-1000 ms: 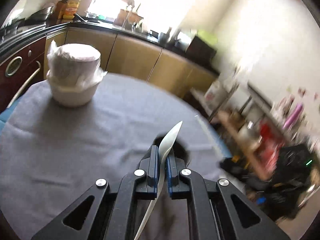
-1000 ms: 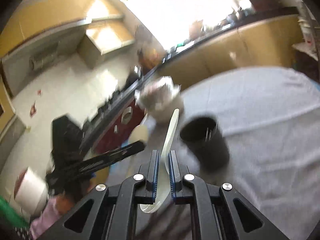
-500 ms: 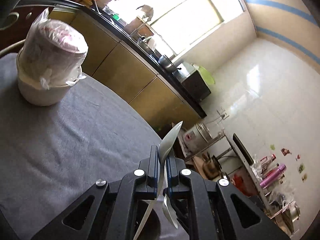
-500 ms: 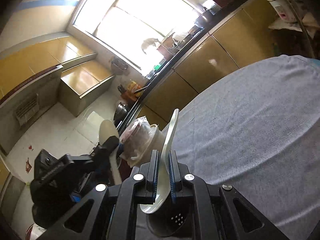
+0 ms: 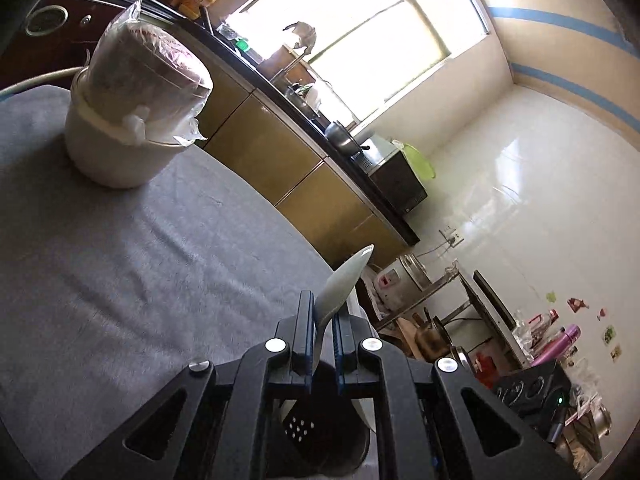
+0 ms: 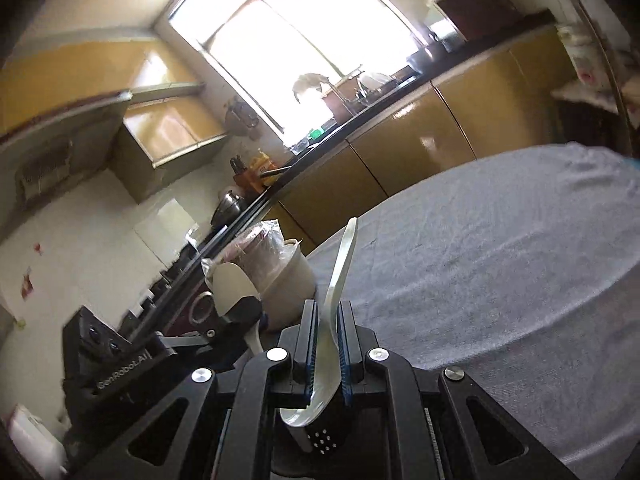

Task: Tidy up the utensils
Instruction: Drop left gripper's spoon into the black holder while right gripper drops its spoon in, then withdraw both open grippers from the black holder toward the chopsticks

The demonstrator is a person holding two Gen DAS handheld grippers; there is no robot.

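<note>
My left gripper (image 5: 324, 316) is shut on a white spoon (image 5: 345, 278), whose bowl end sticks up past the fingertips. Below the jaws stands a black perforated utensil holder (image 5: 316, 432) on the grey tablecloth. My right gripper (image 6: 328, 320) is shut on a second white spoon (image 6: 343, 264), handle up and bowl down, over the same holder (image 6: 324, 440). In the right wrist view the left gripper (image 6: 240, 312) shows close on the left with its spoon (image 6: 232, 284). Both spoons' lower ends reach into or near the holder's mouth; I cannot tell which.
A white pot wrapped in plastic film (image 5: 132, 120) stands at the far left of the round table (image 5: 120, 260). Kitchen cabinets (image 5: 304, 184) and a counter run behind it. Shelves with bottles and pots (image 5: 520, 344) stand off the table's right edge.
Both grippers have come down and together over the black holder, which now sits right under their jaws. The left gripper has rolled. Both still hold their spoons.
</note>
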